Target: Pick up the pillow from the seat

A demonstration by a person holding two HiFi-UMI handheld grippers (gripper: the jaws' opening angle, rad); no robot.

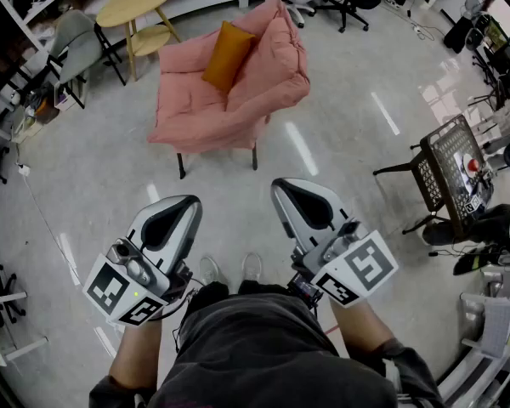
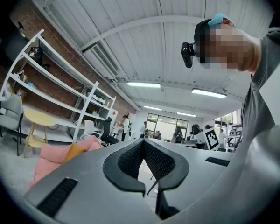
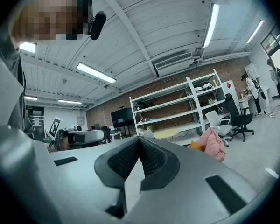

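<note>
Left claw [image 1: 173, 206] and right claw [image 1: 294, 190] held level side by side, both pressed together and empty

Each claw's two pads meet at the tips with nothing between them; both point ahead across the floor [image 1: 93, 185] towards the pink armchair [image 1: 195, 113], the left one leaning slightly right and the right one slightly left; bare forearms [image 1: 136, 355] reach out from the bottom of the head view, with the marker cubes at the near ends just above the wrists and the person's shoes [image 1: 229, 270] showing between them; the orange pillow [image 1: 228, 53] leans upright against the armchair's backrest, resting on the seat, well apart from both claws; a round yellow counter [image 1: 136, 2] stands behind the armchair to the left; a black wire basket [image 1: 450, 172] stands off to the right.
</note>
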